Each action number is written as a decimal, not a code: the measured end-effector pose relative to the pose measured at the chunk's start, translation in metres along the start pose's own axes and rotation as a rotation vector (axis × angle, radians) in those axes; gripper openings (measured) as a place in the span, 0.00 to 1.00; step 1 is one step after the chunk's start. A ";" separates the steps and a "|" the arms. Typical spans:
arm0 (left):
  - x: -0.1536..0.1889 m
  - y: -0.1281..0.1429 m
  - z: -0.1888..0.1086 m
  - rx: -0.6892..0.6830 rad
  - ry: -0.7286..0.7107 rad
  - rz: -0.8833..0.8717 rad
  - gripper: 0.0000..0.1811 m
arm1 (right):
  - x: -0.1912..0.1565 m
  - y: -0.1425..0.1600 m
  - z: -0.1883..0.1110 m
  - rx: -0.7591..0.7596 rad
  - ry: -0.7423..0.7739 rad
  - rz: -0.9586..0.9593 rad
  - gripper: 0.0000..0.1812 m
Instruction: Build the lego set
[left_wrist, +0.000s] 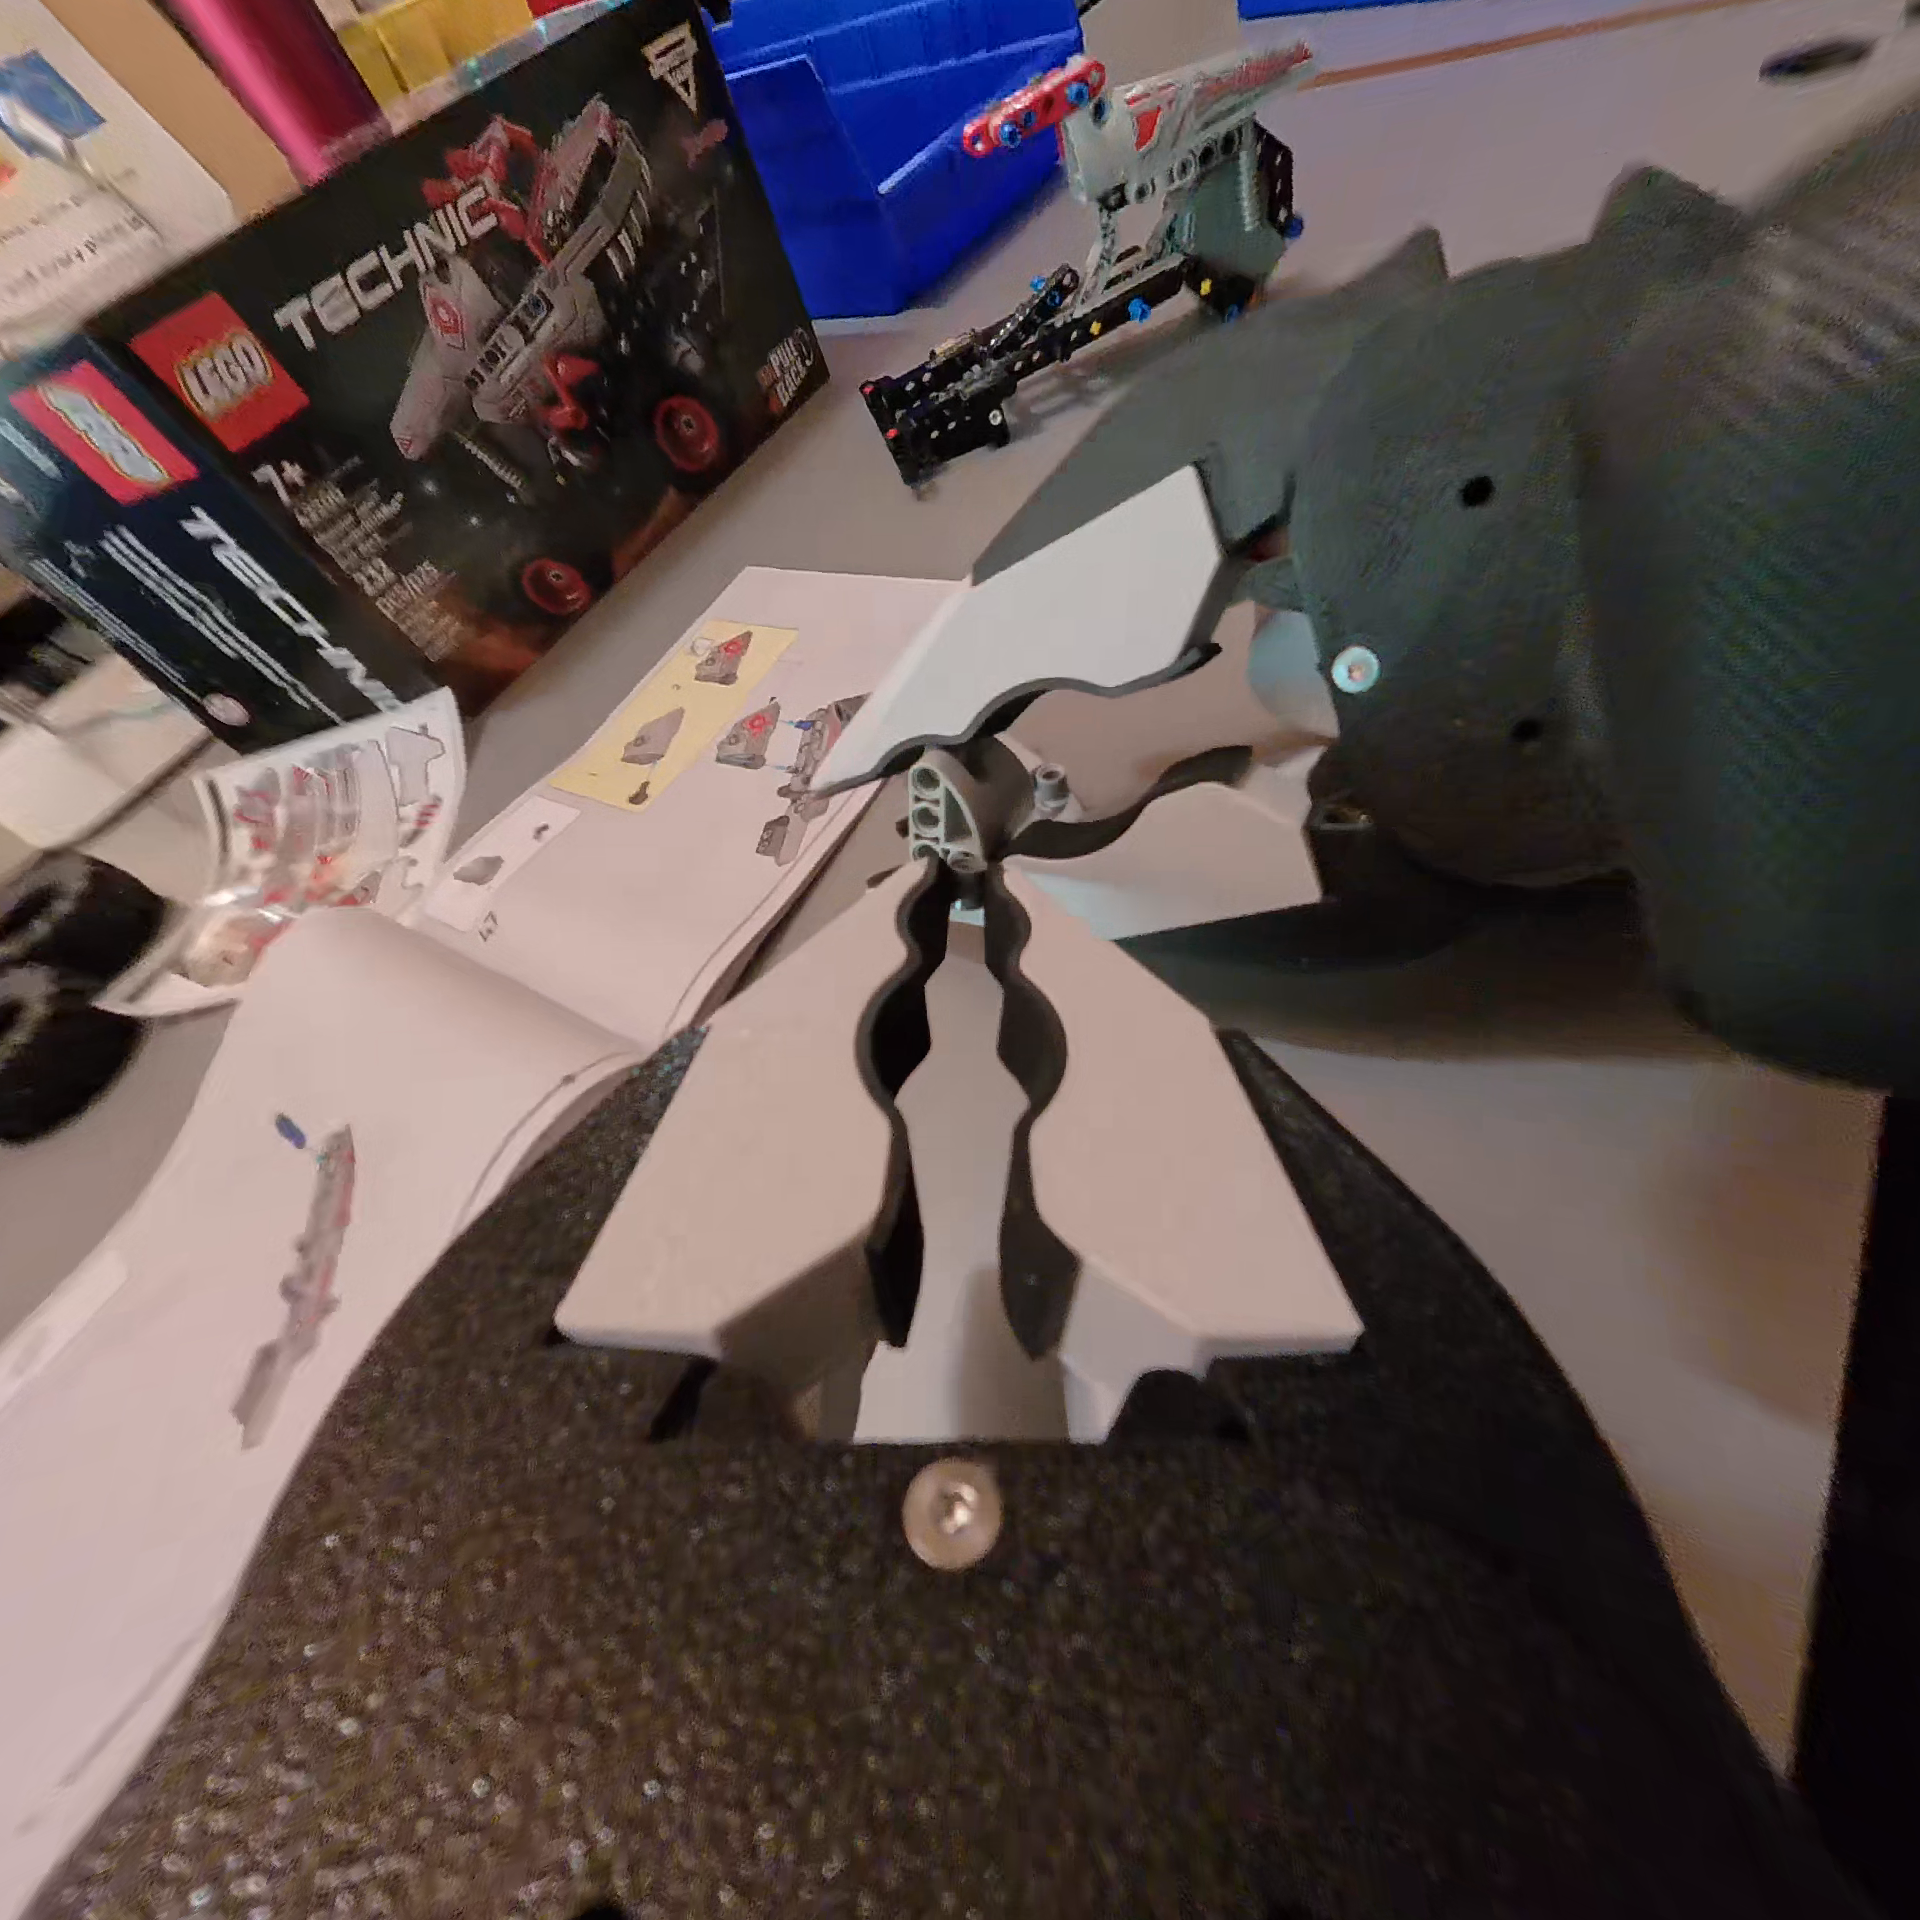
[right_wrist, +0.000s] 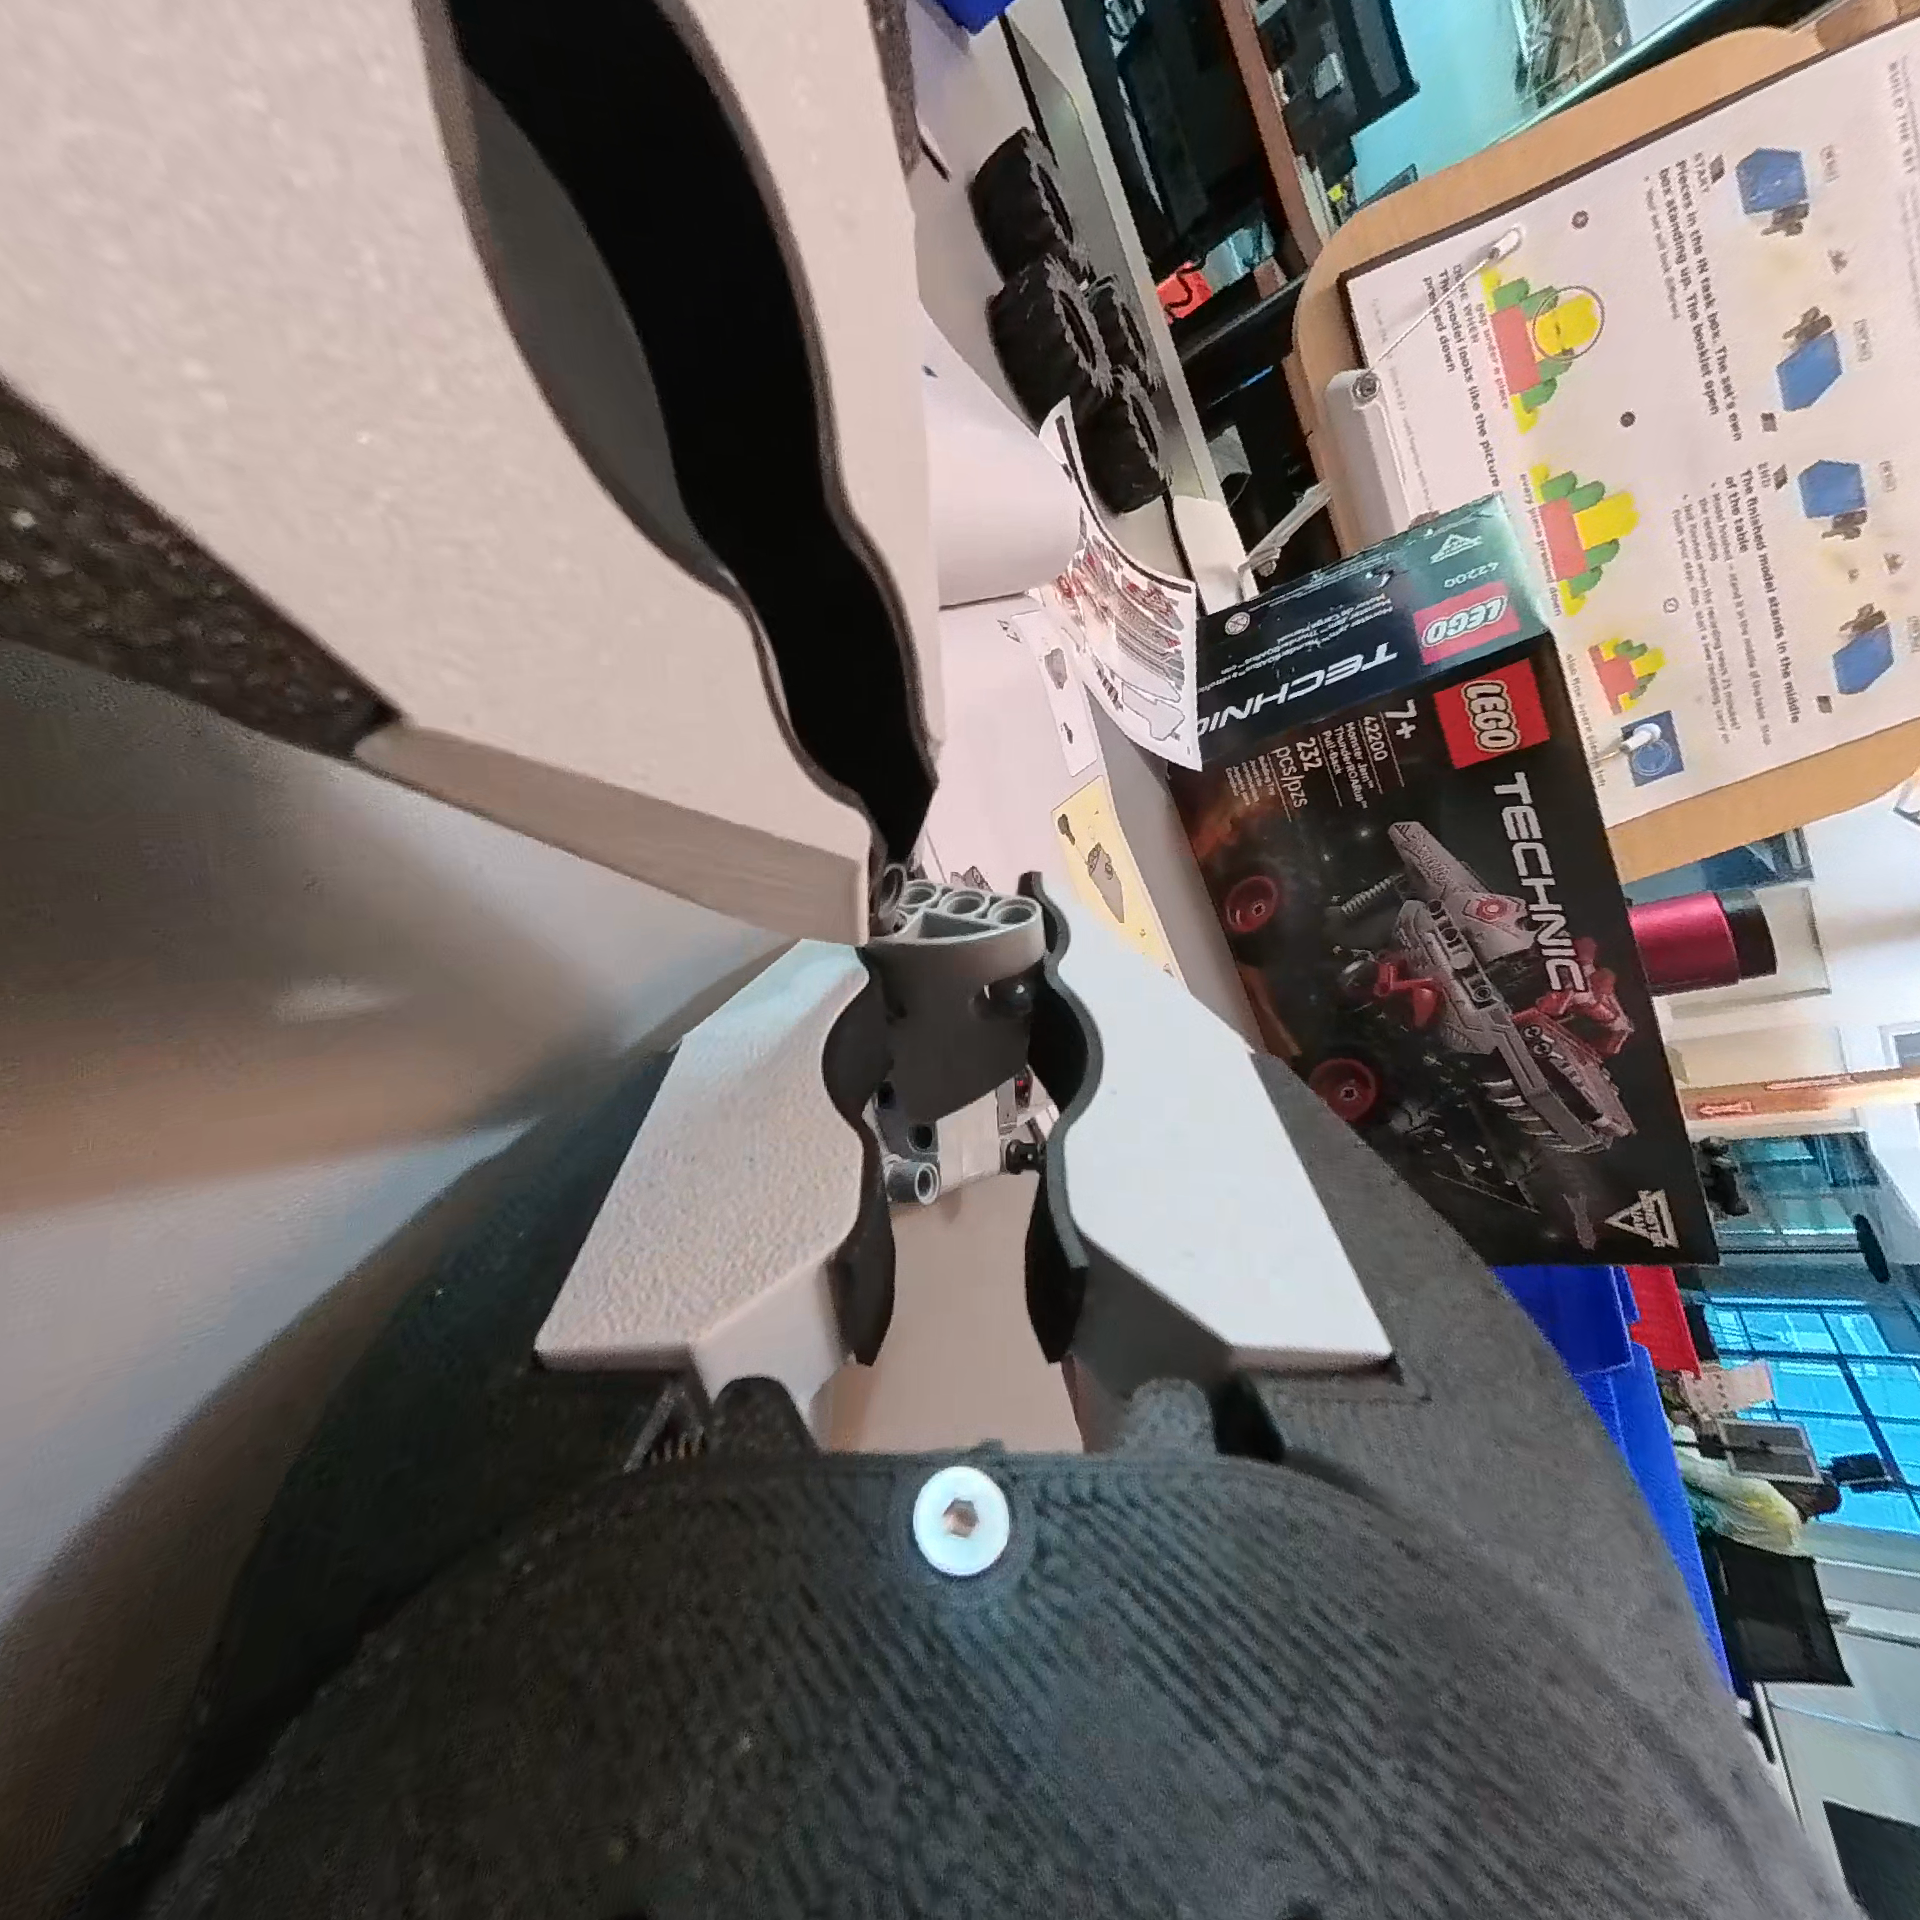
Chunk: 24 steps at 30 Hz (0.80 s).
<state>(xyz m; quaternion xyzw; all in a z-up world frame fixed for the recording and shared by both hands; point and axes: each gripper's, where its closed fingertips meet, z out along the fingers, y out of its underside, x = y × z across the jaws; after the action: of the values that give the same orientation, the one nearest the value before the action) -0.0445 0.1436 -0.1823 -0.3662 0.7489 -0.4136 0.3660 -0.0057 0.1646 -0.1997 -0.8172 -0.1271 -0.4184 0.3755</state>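
Two hand-held grippers meet on one grey curved panel piece (left_wrist: 951, 816) above the counter (left_wrist: 1455, 1195). The left hand-held gripper (left_wrist: 961, 883) pinches its lower end; the right hand-held gripper (right_wrist: 956, 997) is clamped around its body. Beyond the left one lie one open instruction booklet (left_wrist: 582, 914), one sticker sheet (left_wrist: 322, 821), one set box (left_wrist: 457, 343) and one half-built model (left_wrist: 1122, 260). Four black tyres (right_wrist: 1081, 332) sit past the right one.

The right gripper (left_wrist: 1023, 790) body is blurred (motion), and its fingers (left_wrist: 1049, 623) hide much of the grey piece (left_wrist: 940, 816).
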 end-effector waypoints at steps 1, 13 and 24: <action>0.000 -0.003 -0.001 0.017 0.020 -0.056 0.03 | 0.001 -0.001 -0.001 0.003 0.007 0.003 0.12; 0.000 -0.019 -0.008 0.136 0.194 -0.267 0.03 | 0.006 -0.013 -0.008 0.104 0.009 0.053 0.12; 0.003 -0.047 -0.017 0.335 0.082 -0.061 0.03 | 0.030 -0.026 -0.024 0.271 0.011 0.346 0.12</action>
<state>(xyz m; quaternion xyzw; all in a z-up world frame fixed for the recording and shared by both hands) -0.0484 0.1289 -0.1351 -0.3056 0.6722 -0.5581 0.3785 -0.0145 0.1620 -0.1548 -0.7665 -0.0379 -0.3314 0.5488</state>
